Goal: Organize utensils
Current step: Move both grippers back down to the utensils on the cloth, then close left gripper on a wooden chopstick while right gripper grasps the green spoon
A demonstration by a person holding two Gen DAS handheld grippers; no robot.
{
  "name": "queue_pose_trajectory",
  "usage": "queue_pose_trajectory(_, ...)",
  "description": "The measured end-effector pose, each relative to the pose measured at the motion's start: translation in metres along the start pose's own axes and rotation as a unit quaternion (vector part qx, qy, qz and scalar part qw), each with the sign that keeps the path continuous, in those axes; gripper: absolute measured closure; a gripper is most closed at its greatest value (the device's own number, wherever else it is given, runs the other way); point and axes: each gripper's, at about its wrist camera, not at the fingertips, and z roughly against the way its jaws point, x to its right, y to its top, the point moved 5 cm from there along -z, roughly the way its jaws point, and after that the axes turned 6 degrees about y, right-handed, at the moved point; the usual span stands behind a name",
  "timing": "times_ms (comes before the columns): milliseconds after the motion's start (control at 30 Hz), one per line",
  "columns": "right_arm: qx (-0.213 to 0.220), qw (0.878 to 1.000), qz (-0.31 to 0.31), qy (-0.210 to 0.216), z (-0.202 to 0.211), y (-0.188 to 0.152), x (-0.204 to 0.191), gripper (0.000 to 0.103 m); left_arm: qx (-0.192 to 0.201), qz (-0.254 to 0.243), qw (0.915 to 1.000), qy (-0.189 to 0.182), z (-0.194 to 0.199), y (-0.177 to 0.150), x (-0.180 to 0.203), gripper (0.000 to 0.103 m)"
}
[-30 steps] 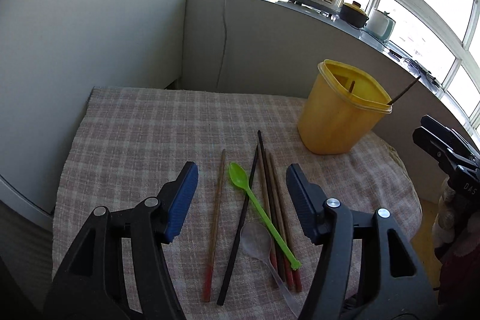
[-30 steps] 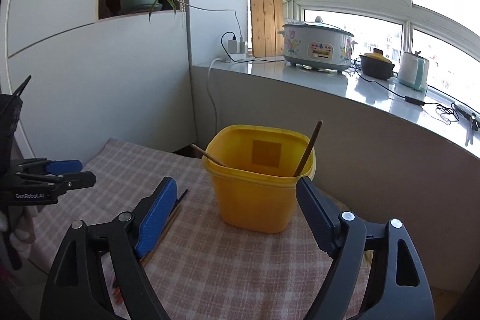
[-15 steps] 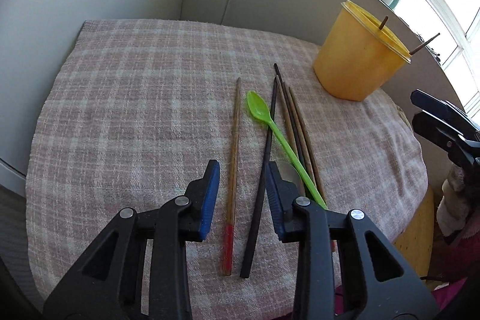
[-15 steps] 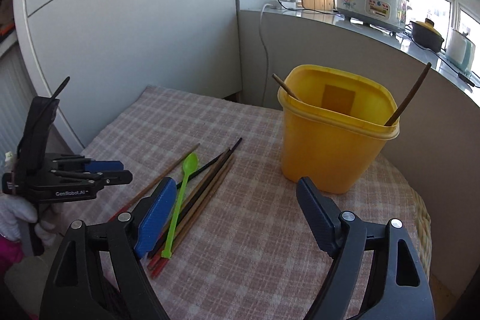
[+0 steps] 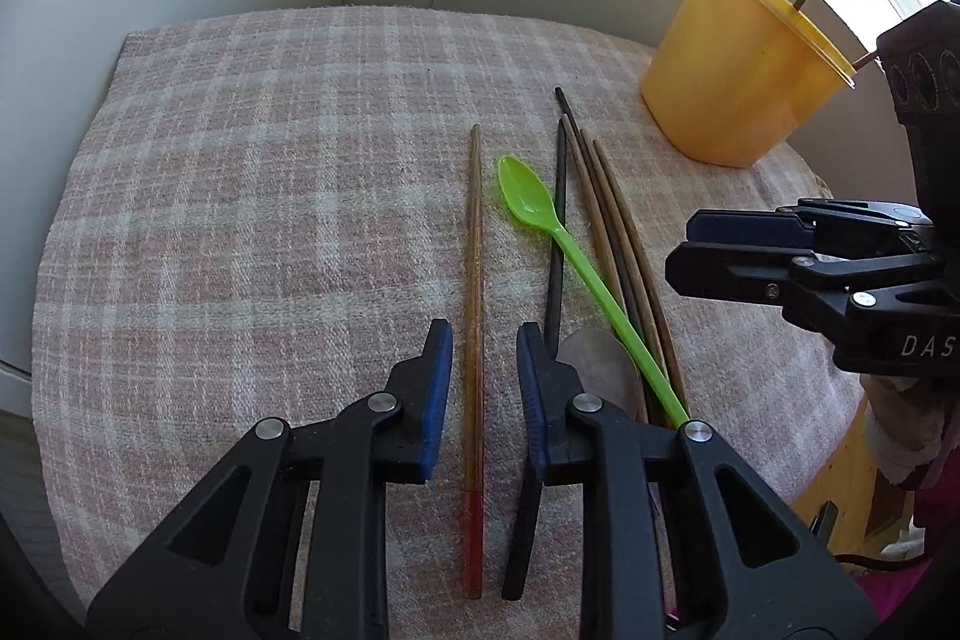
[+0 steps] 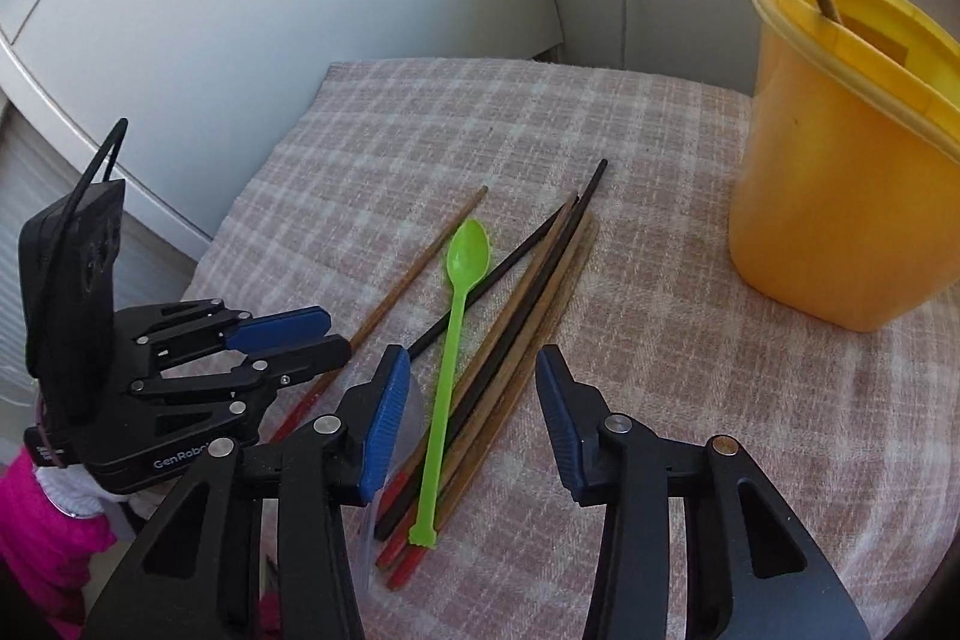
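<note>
A brown chopstick with a red end (image 5: 474, 292) lies alone on the checked cloth; it also shows in the right wrist view (image 6: 414, 274). My left gripper (image 5: 478, 340) is open, narrowed, straddling it without gripping. A green spoon (image 5: 558, 232) lies across a bundle of dark and brown chopsticks (image 5: 624, 250). My right gripper (image 6: 473, 370) is open above the spoon's handle (image 6: 447, 376) and the bundle (image 6: 522, 322). A clear plastic spoon (image 5: 600, 364) lies partly under them.
A yellow tub (image 6: 840, 172) with chopsticks standing in it sits at the back right of the cloth-covered table (image 5: 240, 220); the tub also shows in the left wrist view (image 5: 732, 64). A white wall and a grey ledge stand behind the table.
Both grippers have come down toward the utensils. My left jaws have narrowed around the lone chopstick. My right gripper has swung left from the yellow tub to over the spoon and bundle, jaws narrower.
</note>
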Motion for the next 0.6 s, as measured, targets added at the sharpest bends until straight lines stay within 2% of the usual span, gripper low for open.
queue_pose_trajectory(33, -0.007, 1.0, -0.003, 0.003, -0.004, 0.001, 0.0, 0.066, -0.004, 0.003, 1.0, 0.001, -0.004, 0.002, -0.001, 0.085)
queue_pose_trajectory(200, -0.03, 0.999, -0.019, 0.023, -0.018, 0.007, 0.001, 0.077, -0.011, 0.001, 0.9999, 0.006, -0.014, 0.01, -0.003, 0.086)
queue_pose_trajectory(367, -0.044, 0.998, -0.023, 0.034, -0.028, 0.012, 0.0, 0.08, -0.016, -0.011, 0.9998, 0.01, -0.022, 0.016, 0.005, 0.086)
queue_pose_trajectory(500, -0.055, 0.997, -0.028, 0.04, -0.035, 0.014, 0.001, 0.087, -0.025, -0.019, 0.9993, 0.019, -0.034, 0.021, 0.011, 0.086)
queue_pose_trajectory(600, -0.061, 0.997, -0.031, 0.042, -0.04, 0.014, 0.002, 0.087, -0.029, -0.022, 0.999, 0.027, -0.044, 0.024, 0.017, 0.088)
